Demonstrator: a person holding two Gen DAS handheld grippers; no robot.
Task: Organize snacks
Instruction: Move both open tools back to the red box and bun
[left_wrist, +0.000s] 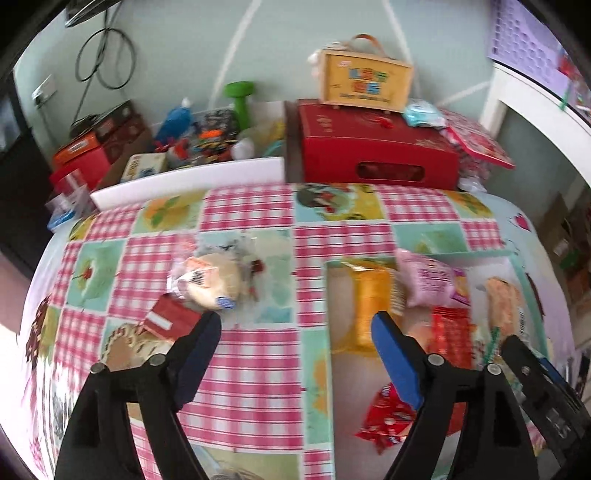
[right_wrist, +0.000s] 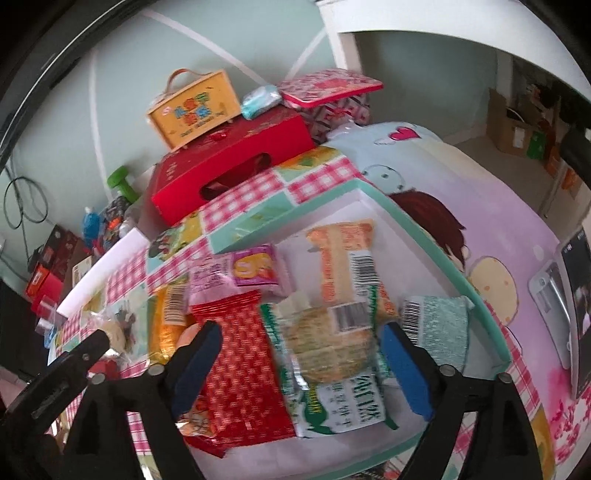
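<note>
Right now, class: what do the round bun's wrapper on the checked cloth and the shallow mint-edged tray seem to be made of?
Round bun's wrapper: thin clear plastic film, probably; it is glossy and crinkled, and the bun shows through it.
Shallow mint-edged tray: likely card or thin board with a matt white inside; its walls are straight, thin and sharp-cornered. The blur leaves this open.
</note>
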